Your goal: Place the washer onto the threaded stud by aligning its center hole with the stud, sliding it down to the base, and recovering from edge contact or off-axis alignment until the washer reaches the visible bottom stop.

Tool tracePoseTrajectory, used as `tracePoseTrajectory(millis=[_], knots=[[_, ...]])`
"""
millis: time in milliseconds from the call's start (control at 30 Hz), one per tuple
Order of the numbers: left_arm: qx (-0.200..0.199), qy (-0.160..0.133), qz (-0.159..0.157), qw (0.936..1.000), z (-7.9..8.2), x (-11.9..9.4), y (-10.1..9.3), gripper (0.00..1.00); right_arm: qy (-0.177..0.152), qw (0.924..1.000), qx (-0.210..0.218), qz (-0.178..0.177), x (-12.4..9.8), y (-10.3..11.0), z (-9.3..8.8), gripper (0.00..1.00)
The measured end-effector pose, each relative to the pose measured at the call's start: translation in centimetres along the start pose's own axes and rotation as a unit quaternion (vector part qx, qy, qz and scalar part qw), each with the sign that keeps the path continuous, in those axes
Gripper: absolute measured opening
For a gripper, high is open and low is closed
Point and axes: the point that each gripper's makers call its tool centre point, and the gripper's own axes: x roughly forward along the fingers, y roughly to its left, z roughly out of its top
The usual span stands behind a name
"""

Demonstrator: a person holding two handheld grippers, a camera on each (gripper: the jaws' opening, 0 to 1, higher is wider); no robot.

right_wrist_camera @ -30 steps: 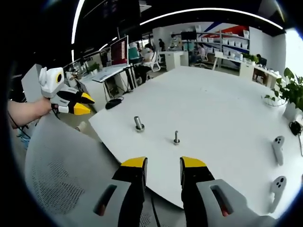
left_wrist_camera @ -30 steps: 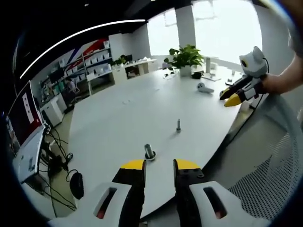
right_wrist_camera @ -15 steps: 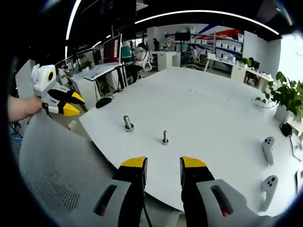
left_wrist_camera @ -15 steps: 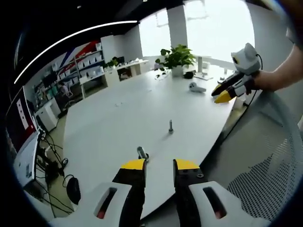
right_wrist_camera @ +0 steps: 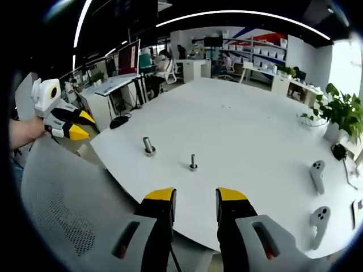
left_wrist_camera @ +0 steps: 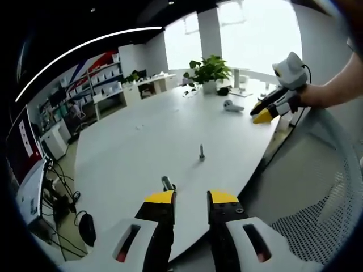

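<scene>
Open-plan office space with shelving, desks and monitors surrounds a broad white round table point(right_wrist_camera: 249, 124), smooth and matte. A grey mesh chair back point(right_wrist_camera: 62, 209) fills the near left of the right gripper view and curves along the right in the left gripper view, standing between the grippers and the table's edge. The right gripper view adds two white handheld controllers point(right_wrist_camera: 316, 173) lying on the far right of the table; a leafy potted plant point(left_wrist_camera: 209, 71) stands at the far rim. Near the table's front edge, two upright metal pieces stand apart: a thicker stud point(right_wrist_camera: 148, 146) with a ring at its base and a slimmer threaded stud point(right_wrist_camera: 193, 163). The washer itself is too small to tell. Left gripper point(left_wrist_camera: 190, 198) and right gripper point(right_wrist_camera: 194, 197) both hover short of the table, yellow-tipped jaws narrowly parted, holding nothing.
</scene>
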Motion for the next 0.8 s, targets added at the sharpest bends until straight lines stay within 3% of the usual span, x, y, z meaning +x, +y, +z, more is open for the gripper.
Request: tracePoseTrajectory(millis=[800], knots=[[-0.025, -0.012, -0.008, 0.9996, 0.41, 0.06, 0.17, 0.2, 0.014, 0.9995, -0.025, -0.014, 0.26, -0.59, -0.25, 0.3]])
